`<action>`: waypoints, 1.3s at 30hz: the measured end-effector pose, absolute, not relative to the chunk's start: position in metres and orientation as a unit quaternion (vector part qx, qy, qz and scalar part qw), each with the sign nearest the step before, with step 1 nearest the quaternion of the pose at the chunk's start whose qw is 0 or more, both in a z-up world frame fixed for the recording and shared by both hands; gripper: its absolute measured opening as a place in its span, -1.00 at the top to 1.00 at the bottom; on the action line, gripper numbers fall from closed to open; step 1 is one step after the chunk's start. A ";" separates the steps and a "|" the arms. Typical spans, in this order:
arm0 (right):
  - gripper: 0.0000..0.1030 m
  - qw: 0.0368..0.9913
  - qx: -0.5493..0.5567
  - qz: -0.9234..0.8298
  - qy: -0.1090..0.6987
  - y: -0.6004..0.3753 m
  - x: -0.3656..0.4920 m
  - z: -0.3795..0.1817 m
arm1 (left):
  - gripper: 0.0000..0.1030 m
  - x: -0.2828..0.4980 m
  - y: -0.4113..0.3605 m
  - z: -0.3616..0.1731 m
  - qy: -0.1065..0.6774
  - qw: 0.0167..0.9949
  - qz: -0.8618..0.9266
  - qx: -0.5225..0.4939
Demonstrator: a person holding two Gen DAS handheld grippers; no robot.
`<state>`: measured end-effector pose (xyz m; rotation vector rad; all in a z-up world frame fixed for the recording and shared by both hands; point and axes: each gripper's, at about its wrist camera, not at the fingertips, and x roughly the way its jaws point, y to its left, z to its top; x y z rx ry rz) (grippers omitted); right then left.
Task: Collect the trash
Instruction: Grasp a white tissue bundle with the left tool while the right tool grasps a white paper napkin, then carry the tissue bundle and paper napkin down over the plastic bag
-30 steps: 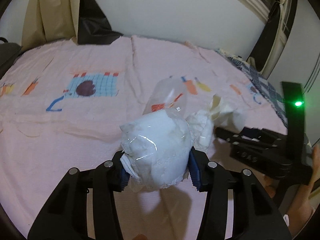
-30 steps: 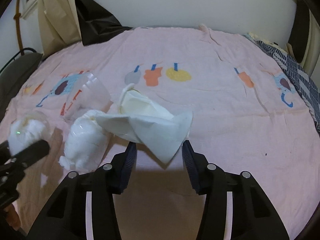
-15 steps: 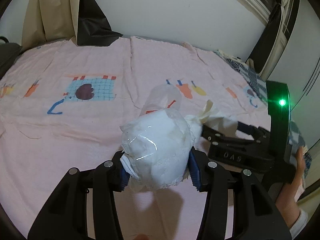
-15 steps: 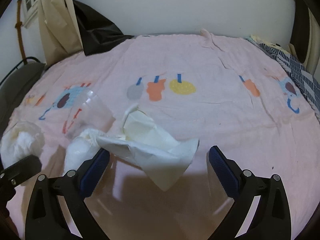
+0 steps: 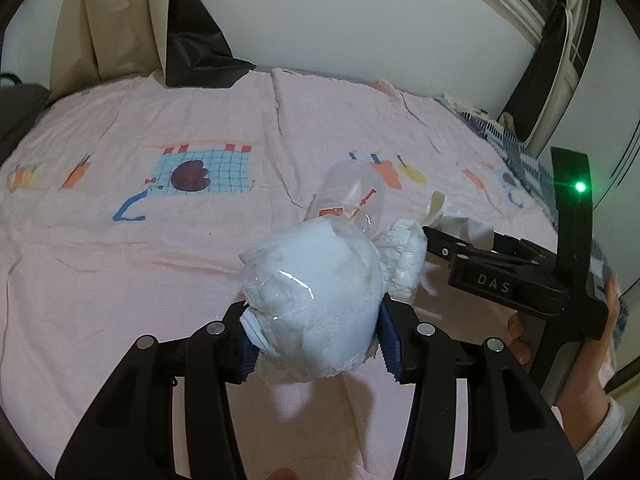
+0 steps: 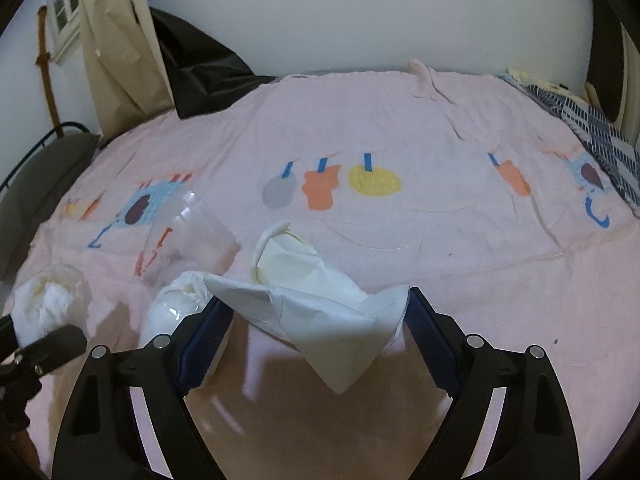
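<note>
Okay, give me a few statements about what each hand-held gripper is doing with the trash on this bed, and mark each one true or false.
1. The left hand-held gripper is shut on a white wad wrapped in clear plastic. True.
2. The right hand-held gripper is clamped tight on the crumpled white paper. False: its jaws stand wide apart, with the paper lying between them.
3. A clear plastic cup lies on its side on the pink bedsheet. True.
4. The cup stands upright, filled with tissues. False: it is tipped over and looks empty.
5. A second white bundle lies beside the paper. True.
</note>
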<state>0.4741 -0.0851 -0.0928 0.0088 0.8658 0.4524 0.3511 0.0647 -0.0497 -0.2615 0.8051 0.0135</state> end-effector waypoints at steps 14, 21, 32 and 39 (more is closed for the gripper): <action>-0.60 0.901 0.004 0.232 0.366 -0.104 0.392 -0.036 | 0.03 0.298 0.043 -0.037 0.373 0.924 0.010 -0.087; -0.61 0.906 0.060 0.246 0.338 -0.126 0.331 -0.012 | 0.02 0.258 0.025 -0.010 0.322 0.940 -0.025 -0.109; -0.61 0.898 0.093 0.241 0.356 -0.160 0.256 -0.017 | 0.02 0.187 -0.009 -0.012 0.307 0.945 -0.048 -0.101; -0.61 0.904 0.077 0.246 0.341 -0.173 0.210 -0.009 | 0.02 0.147 -0.025 -0.018 0.313 0.945 -0.061 -0.075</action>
